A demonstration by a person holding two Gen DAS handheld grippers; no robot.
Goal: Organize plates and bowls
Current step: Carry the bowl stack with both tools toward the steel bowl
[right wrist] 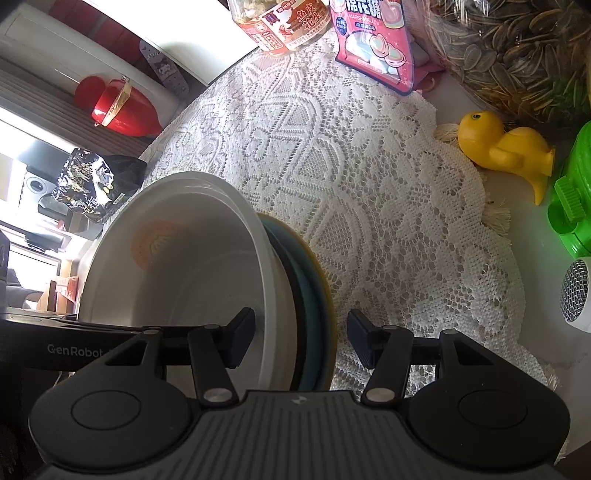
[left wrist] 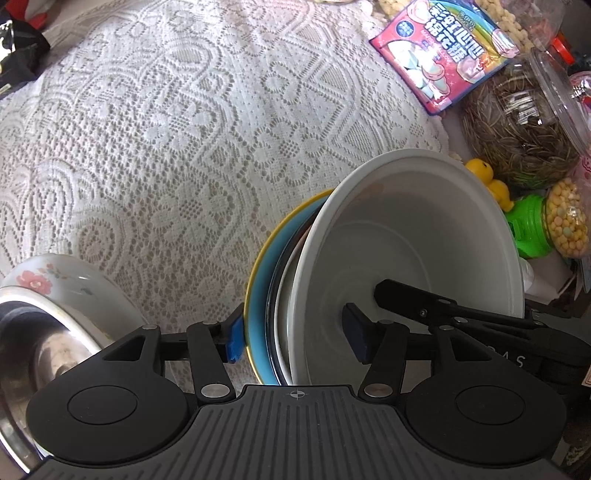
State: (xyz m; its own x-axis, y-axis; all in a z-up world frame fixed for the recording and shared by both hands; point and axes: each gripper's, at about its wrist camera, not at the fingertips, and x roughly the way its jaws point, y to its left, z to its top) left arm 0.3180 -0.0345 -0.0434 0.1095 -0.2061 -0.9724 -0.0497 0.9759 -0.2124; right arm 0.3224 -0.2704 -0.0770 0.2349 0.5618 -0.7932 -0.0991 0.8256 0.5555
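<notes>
A stack of dishes stands on edge between both grippers: a white bowl [left wrist: 406, 236] nested against a black-rimmed white plate [left wrist: 282, 295] and a blue plate with a yellow rim [left wrist: 258, 291]. My left gripper [left wrist: 295, 338] straddles the stack's edge, with its left pad against the blue plate and a gap at its right pad. In the right wrist view the white bowl [right wrist: 177, 266] and the blue plate [right wrist: 314, 295] sit between the fingers of my right gripper [right wrist: 301, 341], which is wide open with gaps on both sides. The right gripper's finger [left wrist: 443, 306] reaches into the bowl.
A flowered bowl with a steel bowl inside [left wrist: 55, 317] stands at the left. A white lace cloth [left wrist: 184, 129] covers the table. A marshmallow bag [left wrist: 443, 48], a sunflower seed jar [left wrist: 524, 122], a yellow duck [right wrist: 502, 147], a green bottle [right wrist: 572, 199] and a peanut jar [right wrist: 284, 22] stand at the back and right.
</notes>
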